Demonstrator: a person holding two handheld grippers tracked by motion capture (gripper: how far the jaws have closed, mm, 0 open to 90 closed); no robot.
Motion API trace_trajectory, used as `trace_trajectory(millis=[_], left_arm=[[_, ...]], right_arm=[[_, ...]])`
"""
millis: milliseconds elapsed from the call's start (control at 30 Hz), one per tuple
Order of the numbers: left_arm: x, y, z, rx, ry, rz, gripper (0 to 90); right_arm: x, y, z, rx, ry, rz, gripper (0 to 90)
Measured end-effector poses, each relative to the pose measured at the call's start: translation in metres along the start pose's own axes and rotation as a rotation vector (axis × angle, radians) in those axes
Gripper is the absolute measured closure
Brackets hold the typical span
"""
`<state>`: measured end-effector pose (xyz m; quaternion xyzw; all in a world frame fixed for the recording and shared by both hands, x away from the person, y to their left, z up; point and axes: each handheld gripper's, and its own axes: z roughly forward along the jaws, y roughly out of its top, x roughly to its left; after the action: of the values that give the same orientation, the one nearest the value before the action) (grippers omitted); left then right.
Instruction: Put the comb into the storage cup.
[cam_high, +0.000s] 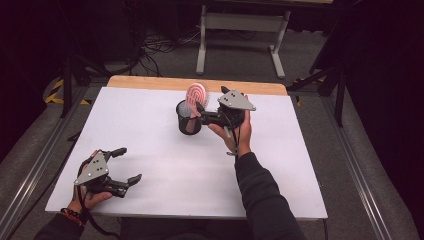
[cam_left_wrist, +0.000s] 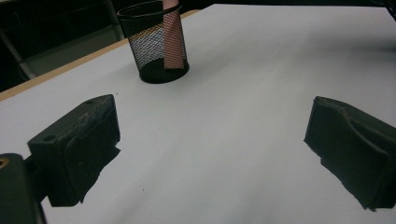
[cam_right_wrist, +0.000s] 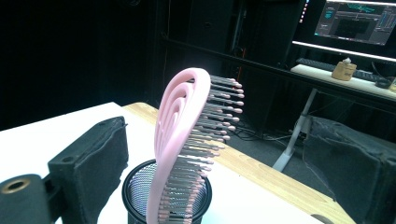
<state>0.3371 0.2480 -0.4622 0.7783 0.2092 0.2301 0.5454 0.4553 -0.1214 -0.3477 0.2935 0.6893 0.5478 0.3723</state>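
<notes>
A pink hairbrush (cam_high: 196, 93) stands handle-down in a black mesh cup (cam_high: 189, 125) at the table's far middle, its head rising above the rim. My right gripper (cam_high: 200, 114) is level with the brush from the right, open. In the right gripper view the brush (cam_right_wrist: 180, 121) leans in the cup (cam_right_wrist: 135, 191) between my right gripper's (cam_right_wrist: 219, 168) wide-apart jaws, and neither pad touches it. My left gripper (cam_high: 131, 164) rests open and holds nothing near the front left corner. In the left gripper view, the cup (cam_left_wrist: 159, 46) with the pink handle (cam_left_wrist: 173, 42) inside it stands beyond my left gripper (cam_left_wrist: 210, 140).
The white tabletop (cam_high: 165, 165) has a wooden strip (cam_high: 150, 82) along its far edge. Beyond it stands a grey desk frame (cam_high: 240, 30) on a dark floor with cables. A monitor (cam_right_wrist: 359, 21) glows on a desk behind.
</notes>
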Motion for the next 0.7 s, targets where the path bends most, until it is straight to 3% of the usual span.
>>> trace_trajectory(millis=[333,400,700], left_arm=[[0.001,-0.001,0.000,-0.005,0.002,-0.005,3.6],[0.002,-0.001,-0.001,-0.002,0.000,-0.007,3.5],[0.001,-0.001,0.000,0.000,-0.003,-0.010,3.5]], right_arm=[[-0.005,-0.002,-0.007,0.008,-0.004,-0.007,7.8],[-0.006,-0.001,-0.012,-0.009,0.018,0.004,7.5],[-0.006,0.002,-0.023,-0.013,0.012,-0.021,7.6]])
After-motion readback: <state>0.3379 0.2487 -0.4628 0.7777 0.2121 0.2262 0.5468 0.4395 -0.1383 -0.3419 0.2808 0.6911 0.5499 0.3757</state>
